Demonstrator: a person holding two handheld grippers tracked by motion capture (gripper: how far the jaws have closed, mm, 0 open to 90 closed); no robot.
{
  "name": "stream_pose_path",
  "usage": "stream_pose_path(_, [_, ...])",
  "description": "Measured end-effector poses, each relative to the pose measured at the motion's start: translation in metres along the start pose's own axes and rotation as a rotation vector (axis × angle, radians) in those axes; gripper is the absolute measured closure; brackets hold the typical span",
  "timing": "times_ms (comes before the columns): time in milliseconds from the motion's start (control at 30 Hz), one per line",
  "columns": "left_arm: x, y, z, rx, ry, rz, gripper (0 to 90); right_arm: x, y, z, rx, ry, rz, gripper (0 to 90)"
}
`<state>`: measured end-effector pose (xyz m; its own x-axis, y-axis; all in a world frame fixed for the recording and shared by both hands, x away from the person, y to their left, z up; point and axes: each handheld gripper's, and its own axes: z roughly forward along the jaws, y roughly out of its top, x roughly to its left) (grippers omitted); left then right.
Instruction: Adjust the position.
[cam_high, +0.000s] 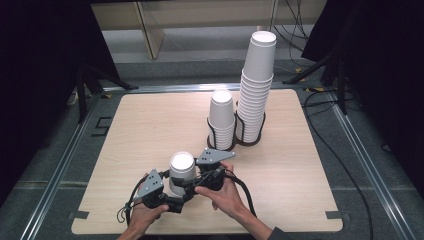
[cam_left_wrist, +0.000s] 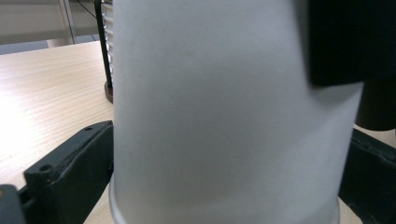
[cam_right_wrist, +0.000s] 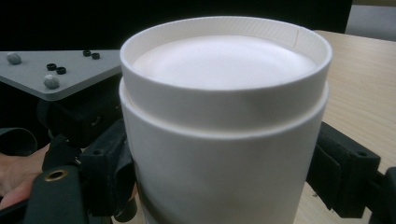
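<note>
Both hand-held grippers, left (cam_high: 176, 192) and right (cam_high: 196, 176), pinch the nested upside-down cups (cam_high: 181, 172) on the table (cam_high: 145, 125), apparently not yet separated.

- The high view is evenly lit from above; the table (cam_high: 150, 130) is bright while its surroundings fall to near black.
- Soft, short shadows lie beside the cup stacks (cam_high: 255, 90).
- In the left gripper view the cup (cam_left_wrist: 229, 116) is very close, blurred and greyish.
- The right gripper view is sharper, with a dark background.
</note>
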<state>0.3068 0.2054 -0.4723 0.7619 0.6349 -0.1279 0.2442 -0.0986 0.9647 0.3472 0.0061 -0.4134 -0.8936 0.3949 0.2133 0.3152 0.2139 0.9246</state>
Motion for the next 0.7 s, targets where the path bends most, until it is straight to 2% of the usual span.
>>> stream_pose_path(200, [-0.0013,0.0015,-0.0021,0.012,0.009,0.018,0.0,0.0033,-0.0007,0.0016,0.003,0.011,-0.004,19.5])
stream_pose_path(267, [-0.0015,0.0008,-0.0009,-0.006,-0.017,0.022,3.7,0.0033,-0.0006,0.0015,0.001,0.009,-0.008,19.5])
stream_pose_path(300, [-0.0026,0.0011,-0.0007,-0.004,-0.013,0.027,4.8,0.0029,-0.0007,0.0014,0.006,0.009,-0.01,19.4])
stream_pose_path(400, [-0.0024,0.0012,-0.0011,0.012,-0.012,0.039,6.0,0.0022,-0.0017,0.0014,0.012,0.007,-0.003,19.0])
stream_pose_path(467, [-0.0028,0.0022,-0.0027,0.041,0.004,0.049,7.2,0.0017,-0.0018,0.0015,0.03,0.016,0.011,18.3])
stream_pose_path(533, [-0.003,0.0026,-0.0025,0.045,0.014,0.061,8.0,0.0003,-0.0014,0.0005,0.035,0.003,0.004,17.8])
stream_pose_path(633, [-0.0025,0.0034,-0.0029,0.062,0.022,0.079,8.6,-0.0002,0.0006,-0.0007,0.011,0.005,0.003,16.2])
stream_pose_path(700, [-0.0019,0.0039,-0.0033,0.078,0.034,0.09,9.0,-0.0015,0.0047,-0.0044,0.016,0.013,-0.003,16.4])
